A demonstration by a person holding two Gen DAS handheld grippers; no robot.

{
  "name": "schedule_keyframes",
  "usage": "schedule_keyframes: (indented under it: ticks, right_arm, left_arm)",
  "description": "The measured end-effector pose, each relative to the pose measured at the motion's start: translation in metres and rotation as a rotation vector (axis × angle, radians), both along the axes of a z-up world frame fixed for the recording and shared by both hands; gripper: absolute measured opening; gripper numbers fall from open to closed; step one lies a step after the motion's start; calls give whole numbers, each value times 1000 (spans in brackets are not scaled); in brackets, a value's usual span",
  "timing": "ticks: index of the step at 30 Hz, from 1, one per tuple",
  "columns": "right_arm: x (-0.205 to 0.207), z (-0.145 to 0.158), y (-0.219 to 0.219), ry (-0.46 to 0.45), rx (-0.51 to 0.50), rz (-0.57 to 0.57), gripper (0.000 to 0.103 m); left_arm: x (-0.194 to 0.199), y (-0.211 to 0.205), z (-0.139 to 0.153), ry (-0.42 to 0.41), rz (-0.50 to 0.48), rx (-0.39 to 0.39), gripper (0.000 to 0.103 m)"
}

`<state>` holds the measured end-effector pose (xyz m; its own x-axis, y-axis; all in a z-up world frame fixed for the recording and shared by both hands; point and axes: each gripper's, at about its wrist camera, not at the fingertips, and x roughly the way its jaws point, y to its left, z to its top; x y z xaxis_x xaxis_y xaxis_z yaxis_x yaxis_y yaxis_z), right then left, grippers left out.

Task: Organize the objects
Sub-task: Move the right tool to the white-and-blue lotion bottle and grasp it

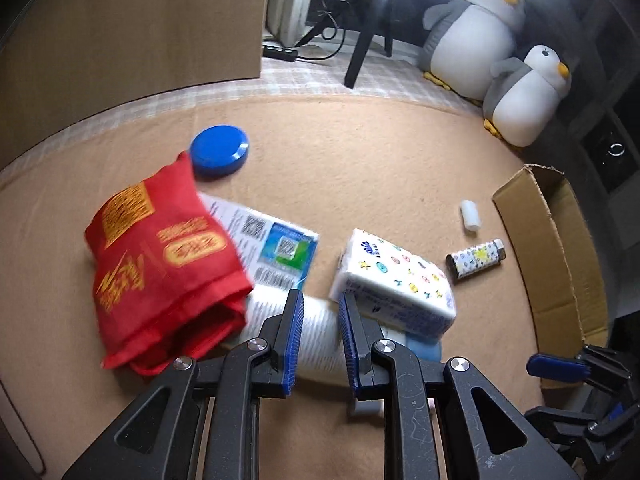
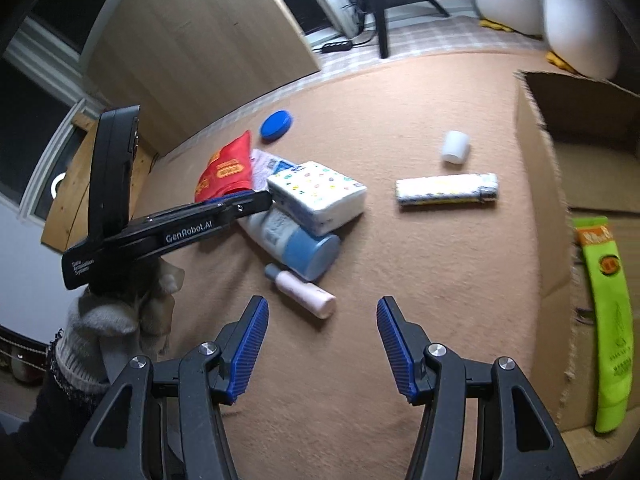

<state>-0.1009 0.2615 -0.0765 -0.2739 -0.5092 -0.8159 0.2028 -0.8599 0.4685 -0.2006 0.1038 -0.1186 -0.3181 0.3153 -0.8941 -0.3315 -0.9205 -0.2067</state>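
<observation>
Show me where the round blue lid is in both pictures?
Left wrist view: the blue lid lies upper left on the tan mat, just behind the red bag.
Right wrist view: the blue lid lies upper middle, behind and right of the red bag.
Shared landmark: the white tissue pack with colourful prints, in the pile's middle.

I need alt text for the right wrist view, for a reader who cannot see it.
The open right hand-held gripper hovers over a tan mat near a pink bottle; beyond lie a tissue pack and lighter. A cardboard box at right holds a green tube.
</observation>
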Motion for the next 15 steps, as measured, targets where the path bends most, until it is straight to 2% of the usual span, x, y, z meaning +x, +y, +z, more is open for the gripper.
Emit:
schedule_keyframes:
  ticks: [7,15]
  right_arm:
    - [3,2,19,-4,-5,-53,53]
    - [6,3,15,-10,-17,-28,53]
  left_arm:
    - [-11,16,-11,-27,-39,9,20]
    - [8,14,-14,-23,-82,24,20]
